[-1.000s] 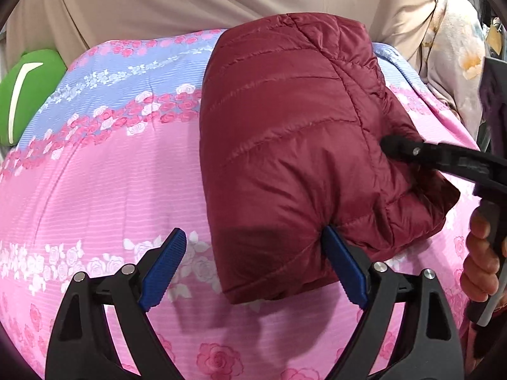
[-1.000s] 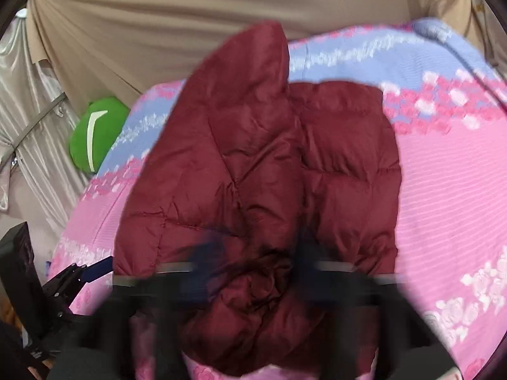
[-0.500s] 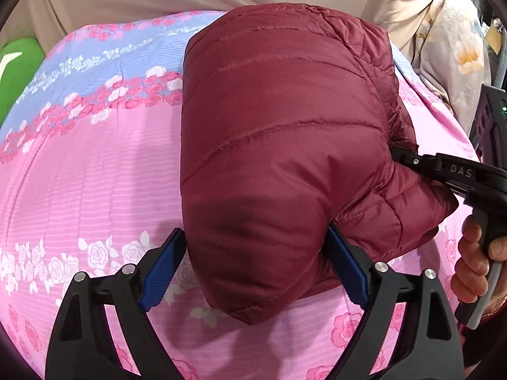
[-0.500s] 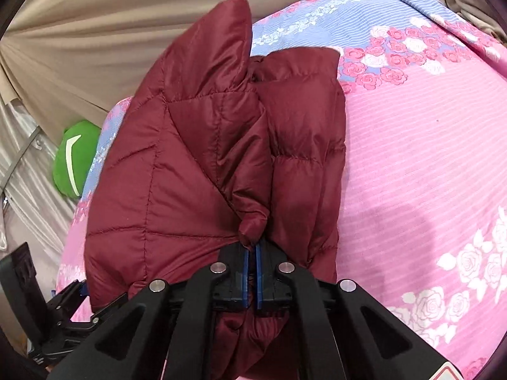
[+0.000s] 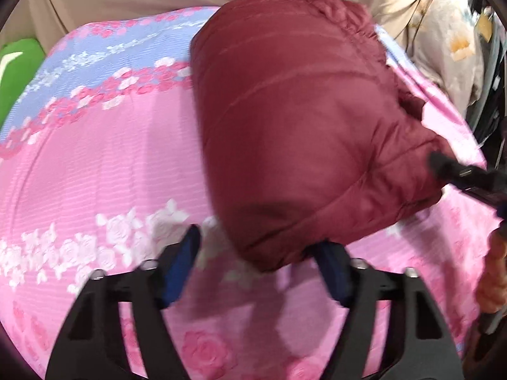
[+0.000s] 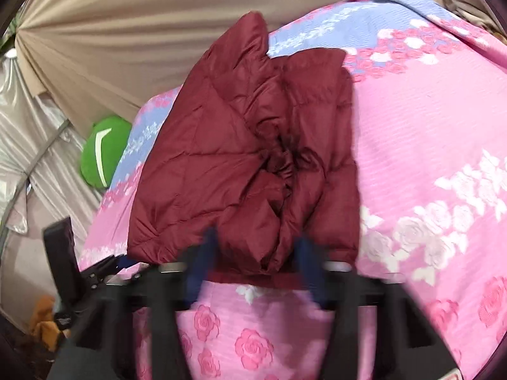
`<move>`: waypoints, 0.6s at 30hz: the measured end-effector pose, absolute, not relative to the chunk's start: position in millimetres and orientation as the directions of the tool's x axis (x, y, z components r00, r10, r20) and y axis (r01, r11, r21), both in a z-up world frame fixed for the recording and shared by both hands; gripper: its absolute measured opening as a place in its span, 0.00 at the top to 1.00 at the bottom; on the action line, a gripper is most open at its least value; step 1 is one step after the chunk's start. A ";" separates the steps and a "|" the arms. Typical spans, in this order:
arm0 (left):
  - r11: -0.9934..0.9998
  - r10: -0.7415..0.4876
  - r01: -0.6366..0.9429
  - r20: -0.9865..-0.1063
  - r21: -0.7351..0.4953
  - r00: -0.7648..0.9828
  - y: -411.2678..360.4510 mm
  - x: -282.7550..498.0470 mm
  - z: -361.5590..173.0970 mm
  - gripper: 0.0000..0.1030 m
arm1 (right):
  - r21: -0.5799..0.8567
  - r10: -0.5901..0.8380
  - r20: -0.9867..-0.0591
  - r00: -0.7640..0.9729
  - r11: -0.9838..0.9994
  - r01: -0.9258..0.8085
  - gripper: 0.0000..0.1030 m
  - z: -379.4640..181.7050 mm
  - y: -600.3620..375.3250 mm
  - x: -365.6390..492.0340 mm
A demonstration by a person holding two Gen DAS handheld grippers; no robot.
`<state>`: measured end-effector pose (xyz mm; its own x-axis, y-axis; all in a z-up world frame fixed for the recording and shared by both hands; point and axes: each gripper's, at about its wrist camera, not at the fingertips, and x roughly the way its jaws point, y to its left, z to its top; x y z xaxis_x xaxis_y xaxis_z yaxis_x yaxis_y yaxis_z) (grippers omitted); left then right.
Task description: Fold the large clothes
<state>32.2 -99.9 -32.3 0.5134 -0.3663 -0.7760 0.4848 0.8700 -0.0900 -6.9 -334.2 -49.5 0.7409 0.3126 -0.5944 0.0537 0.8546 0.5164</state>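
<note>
We see the maroon quilted jacket (image 5: 294,133) lying folded into a thick bundle on the bed, over a pink and blue sheet (image 5: 95,164) printed with roses. Our left tool (image 5: 256,262) sits low at the jacket's near corner; its jaws are closing, and the bulging corner of the jacket hangs between the blue pads, touching the right one while the left pad stands clear, so nothing is clamped yet. Our right tool (image 6: 253,256) is at the jacket's other near edge, where the fabric is bunched into a puckered fold; its jaws are opening, the bunched fabric lies between the blurred blue pads, and they seem to have let it go. From the left wrist view the right tool's black tip (image 5: 443,166) touches the jacket's right corner, with a hand (image 5: 492,278) below it. A green cushion (image 6: 103,150) lies beyond the bed's far edge, against beige drapes (image 6: 126,31).
</note>
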 end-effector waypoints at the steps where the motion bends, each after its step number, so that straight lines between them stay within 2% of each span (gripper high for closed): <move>1: 0.868 -0.365 0.490 -0.771 -0.080 0.521 -102.4 32.6 -28.4 0.56 | 0.524 0.313 -0.575 0.755 0.850 0.047 0.89 -43.6 -335.5 -8.7; 2: 0.871 -0.356 0.486 -0.771 -0.070 0.527 -103.5 32.4 -26.9 0.64 | 0.539 0.314 -0.539 0.781 0.842 0.033 0.93 -35.4 -338.7 -14.7; 5: 0.864 -0.365 0.496 -0.791 -0.091 0.491 -104.1 37.2 -31.4 0.72 | 0.516 0.244 -0.506 0.828 0.854 0.064 0.95 -21.2 -350.5 -34.2; 8: 0.863 -0.346 0.500 -0.803 -0.070 0.486 -112.2 38.3 -41.4 0.73 | 0.492 0.224 -0.636 0.739 0.855 0.164 0.95 -60.0 -361.1 -22.4; 11: 0.860 -0.323 0.509 -0.806 -0.032 0.495 -117.2 37.7 -39.7 0.73 | 0.525 0.261 -0.656 0.709 0.832 0.180 0.94 -82.9 -365.9 -14.6; 13: 0.849 -0.347 0.524 -0.816 -0.064 0.462 -110.9 35.0 -30.6 0.73 | 0.515 0.254 -0.655 0.712 0.840 0.174 0.91 -73.0 -366.3 -17.3; 15: 0.830 -0.395 0.546 -0.811 -0.114 0.432 -99.6 27.9 -14.9 0.71 | 0.505 0.237 -0.650 0.722 0.845 0.177 0.78 -61.3 -372.3 -25.7; 18: 0.788 -0.493 0.590 -0.752 -0.173 0.438 -77.5 16.5 28.5 0.71 | 0.487 0.184 -0.603 0.777 0.856 0.175 0.73 -28.2 -389.7 -39.6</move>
<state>16.5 -77.5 28.5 0.4381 -0.4930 -0.7517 0.5902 0.7885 -0.1731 -39.6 -389.7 -28.2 0.7765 0.1843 -0.6025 0.1750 0.8555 0.4872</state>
